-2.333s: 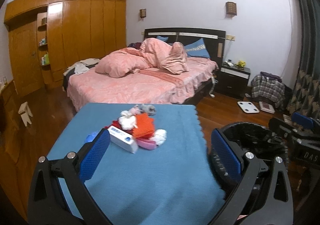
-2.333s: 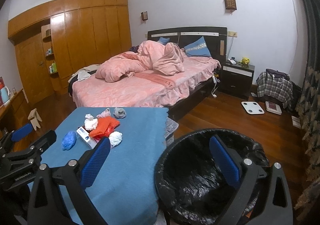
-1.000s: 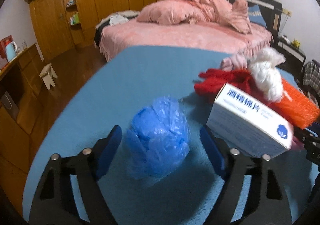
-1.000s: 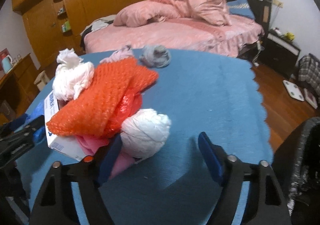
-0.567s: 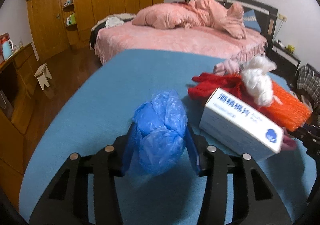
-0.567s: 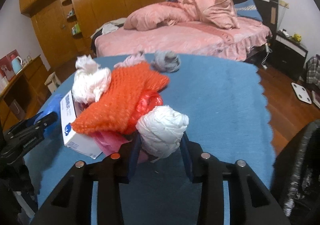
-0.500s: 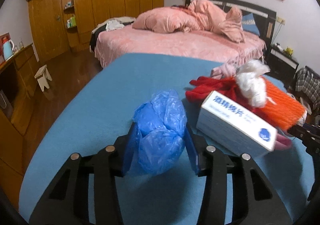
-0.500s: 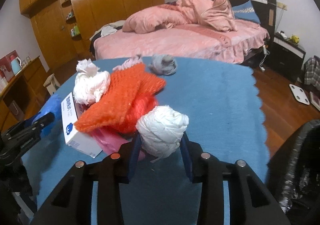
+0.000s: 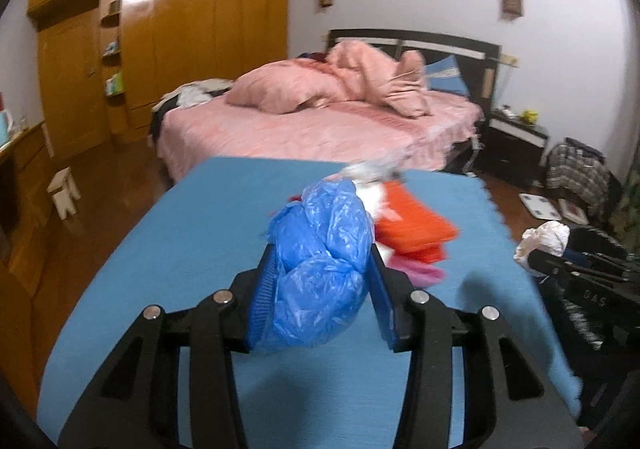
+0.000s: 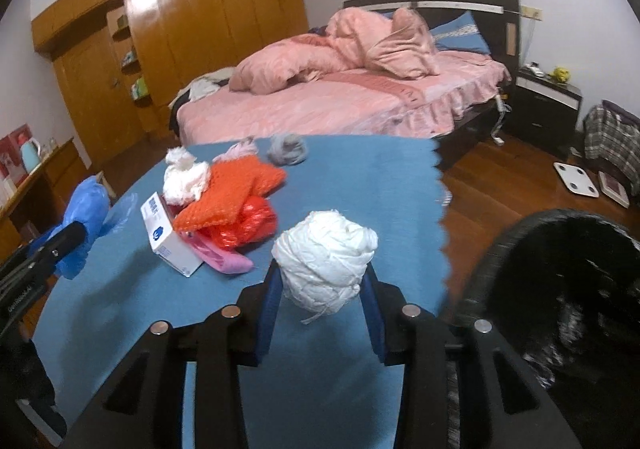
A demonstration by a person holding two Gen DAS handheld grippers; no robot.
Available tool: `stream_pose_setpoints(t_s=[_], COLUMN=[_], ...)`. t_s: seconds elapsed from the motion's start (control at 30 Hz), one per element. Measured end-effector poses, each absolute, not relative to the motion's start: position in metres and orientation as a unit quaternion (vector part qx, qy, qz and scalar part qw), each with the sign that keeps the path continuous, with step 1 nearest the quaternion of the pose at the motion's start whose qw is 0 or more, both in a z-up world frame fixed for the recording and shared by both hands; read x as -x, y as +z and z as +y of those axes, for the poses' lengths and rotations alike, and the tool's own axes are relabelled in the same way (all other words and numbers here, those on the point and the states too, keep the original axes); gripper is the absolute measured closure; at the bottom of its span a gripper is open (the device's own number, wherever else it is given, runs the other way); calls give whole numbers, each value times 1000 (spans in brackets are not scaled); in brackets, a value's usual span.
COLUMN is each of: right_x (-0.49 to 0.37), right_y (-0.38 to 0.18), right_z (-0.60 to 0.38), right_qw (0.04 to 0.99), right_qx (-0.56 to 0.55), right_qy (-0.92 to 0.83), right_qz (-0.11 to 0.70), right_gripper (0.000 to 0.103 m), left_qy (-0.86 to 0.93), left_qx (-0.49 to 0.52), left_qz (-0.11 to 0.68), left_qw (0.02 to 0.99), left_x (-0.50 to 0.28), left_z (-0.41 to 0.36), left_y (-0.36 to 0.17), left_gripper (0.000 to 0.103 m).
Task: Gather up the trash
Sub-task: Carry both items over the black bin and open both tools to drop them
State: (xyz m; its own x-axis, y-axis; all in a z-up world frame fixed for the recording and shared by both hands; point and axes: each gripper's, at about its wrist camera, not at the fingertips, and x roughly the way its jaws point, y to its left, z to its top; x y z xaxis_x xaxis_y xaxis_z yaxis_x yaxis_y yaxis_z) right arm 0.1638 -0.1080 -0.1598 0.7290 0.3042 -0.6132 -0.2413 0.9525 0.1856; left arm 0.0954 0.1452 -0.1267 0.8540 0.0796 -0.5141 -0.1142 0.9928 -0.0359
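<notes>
Standing off the table's right edge, the black-lined trash bin (image 10: 560,289) shows only its dark liner, its inside too blurred to tell any contents. Nearest the cameras, the left gripper (image 9: 320,285) is clamped on a crumpled blue plastic bag (image 9: 324,257) and the right gripper (image 10: 322,289) on a white plastic wad (image 10: 326,261), both raised above the blue table cover (image 10: 360,185). Farther along the cover lie a white box (image 10: 170,241), a pink piece (image 10: 224,259), an orange net (image 10: 228,197), a red bag (image 10: 252,227), a white tuft (image 10: 184,177) and a grey wad (image 10: 288,149) near the far edge, with the pink bed (image 10: 340,105) and wooden wardrobe (image 10: 192,25) beyond.
</notes>
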Motion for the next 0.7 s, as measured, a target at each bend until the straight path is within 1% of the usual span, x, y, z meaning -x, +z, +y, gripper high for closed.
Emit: stream_pose_setpoints(t_s=[0.3, 0.6, 0.7], right_x=[-127, -107, -101], right_y=[-143, -147, -148], right_z=[-197, -285, -309], right_qw=[941, 943, 942], right_qx=[-69, -83, -90], right_qy=[69, -30, -52], right_qz=[325, 320, 318], right_gripper=[65, 65, 63], left_qy=[-84, -202, -235], left_qx=[28, 19, 13], left_qz=[260, 272, 277], left_qw=[962, 941, 932], left_x=[-110, -130, -138], left_z=[38, -68, -100], left_y=[-109, -115, -119], left_gripper=[60, 60, 60])
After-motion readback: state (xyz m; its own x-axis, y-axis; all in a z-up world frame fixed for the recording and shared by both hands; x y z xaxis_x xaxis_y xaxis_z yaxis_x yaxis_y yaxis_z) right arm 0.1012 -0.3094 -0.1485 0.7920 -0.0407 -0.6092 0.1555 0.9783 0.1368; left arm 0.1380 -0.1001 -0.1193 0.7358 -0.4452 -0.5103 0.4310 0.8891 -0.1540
